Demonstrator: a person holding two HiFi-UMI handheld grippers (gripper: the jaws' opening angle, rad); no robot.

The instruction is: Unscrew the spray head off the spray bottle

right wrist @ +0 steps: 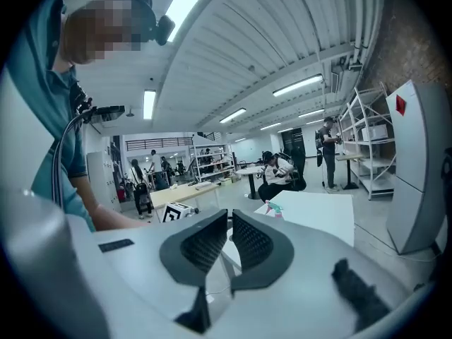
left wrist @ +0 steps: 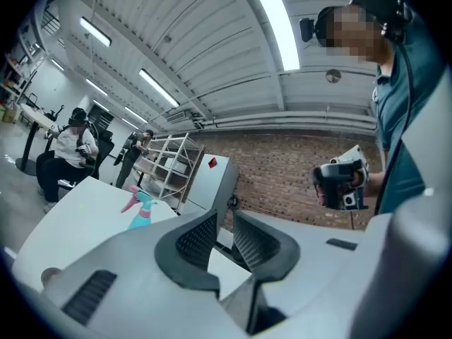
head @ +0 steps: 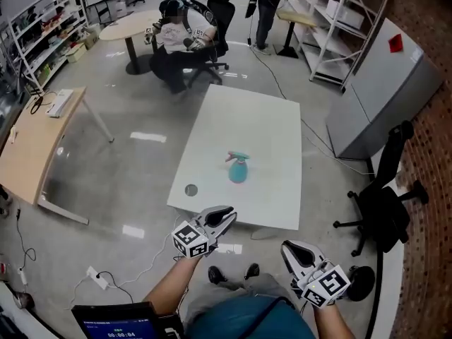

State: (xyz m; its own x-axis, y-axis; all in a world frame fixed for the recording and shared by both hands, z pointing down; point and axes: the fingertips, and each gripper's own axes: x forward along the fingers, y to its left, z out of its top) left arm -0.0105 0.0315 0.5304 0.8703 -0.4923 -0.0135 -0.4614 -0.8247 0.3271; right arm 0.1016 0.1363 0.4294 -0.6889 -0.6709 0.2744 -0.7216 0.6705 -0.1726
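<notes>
Head view has the spray bottle (head: 238, 169), a teal body with a pink spray head (head: 232, 157) on top, standing upright near the middle of the white table (head: 268, 119), somewhat toward its near edge. Open tabletop lies all round it, and a small grey disc (head: 191, 190) sits by the near left corner. Short of that near edge, the left gripper (head: 226, 217) shows only a narrow slit between its empty jaws, and the right gripper (head: 288, 248) has its jaws closed together on nothing.
</notes>
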